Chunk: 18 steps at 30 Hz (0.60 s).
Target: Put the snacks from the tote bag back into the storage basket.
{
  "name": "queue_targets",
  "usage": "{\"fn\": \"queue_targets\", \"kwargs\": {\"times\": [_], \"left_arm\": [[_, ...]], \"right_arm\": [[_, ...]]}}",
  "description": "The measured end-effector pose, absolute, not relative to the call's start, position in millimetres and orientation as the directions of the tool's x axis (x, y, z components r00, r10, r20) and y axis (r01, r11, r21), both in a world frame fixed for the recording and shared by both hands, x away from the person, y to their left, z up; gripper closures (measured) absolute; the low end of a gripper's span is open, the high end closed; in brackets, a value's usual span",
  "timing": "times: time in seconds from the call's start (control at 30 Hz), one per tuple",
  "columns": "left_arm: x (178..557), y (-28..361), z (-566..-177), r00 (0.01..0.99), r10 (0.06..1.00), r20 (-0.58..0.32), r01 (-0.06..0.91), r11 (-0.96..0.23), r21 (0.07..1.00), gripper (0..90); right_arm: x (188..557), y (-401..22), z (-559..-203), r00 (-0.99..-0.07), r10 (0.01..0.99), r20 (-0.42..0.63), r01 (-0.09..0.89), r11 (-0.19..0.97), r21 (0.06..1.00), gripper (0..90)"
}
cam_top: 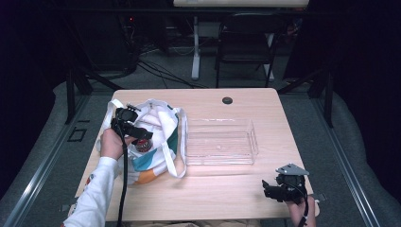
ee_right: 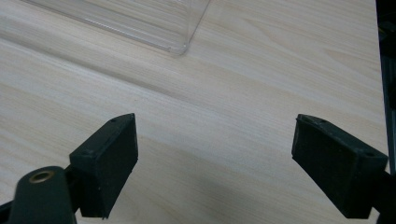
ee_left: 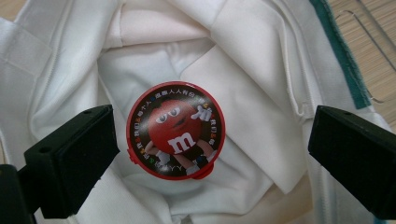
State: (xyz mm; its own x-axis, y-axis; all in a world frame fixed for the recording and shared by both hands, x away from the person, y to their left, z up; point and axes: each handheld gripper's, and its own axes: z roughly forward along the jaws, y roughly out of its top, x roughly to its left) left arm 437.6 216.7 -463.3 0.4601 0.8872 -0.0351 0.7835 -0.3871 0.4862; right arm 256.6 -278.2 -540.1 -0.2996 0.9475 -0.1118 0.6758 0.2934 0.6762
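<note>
Candy tin [ee_left: 176, 130], round and red, lies inside the white tote bag [ee_left: 243, 70], between the wide-open jaws of the left gripper [ee_left: 210, 154], untouched. Right gripper [ee_right: 215, 163], wide open and empty, hovers over the table [ee_right: 243, 60] near the clear tray [ee_right: 140, 18].

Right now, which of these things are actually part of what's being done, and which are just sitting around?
In the job:
- left gripper, open over the bag
- round red candy tin
- white tote bag
- clear plastic tray, probably

Just about:
- right gripper, idle, open
- black folding chair
- cables on floor
</note>
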Motion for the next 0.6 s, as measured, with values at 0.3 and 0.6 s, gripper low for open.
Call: {"fn": "queue_targets", "kwargs": {"times": [0.3, 0.6], "left_arm": [[449, 222, -475, 0.437, 0.898, -0.038, 0.812, -0.377, 0.445, 2.0], [456, 221, -483, 0.428, 0.903, -0.034, 0.828, -0.377, 0.414, 2.8]], "right_arm": [[257, -278, -540, -0.301, 0.947, -0.111, 0.675, 0.294, 0.676, 14.0], [257, -278, -540, -0.302, 0.947, -0.11, 0.674, 0.294, 0.677, 14.0]]}}
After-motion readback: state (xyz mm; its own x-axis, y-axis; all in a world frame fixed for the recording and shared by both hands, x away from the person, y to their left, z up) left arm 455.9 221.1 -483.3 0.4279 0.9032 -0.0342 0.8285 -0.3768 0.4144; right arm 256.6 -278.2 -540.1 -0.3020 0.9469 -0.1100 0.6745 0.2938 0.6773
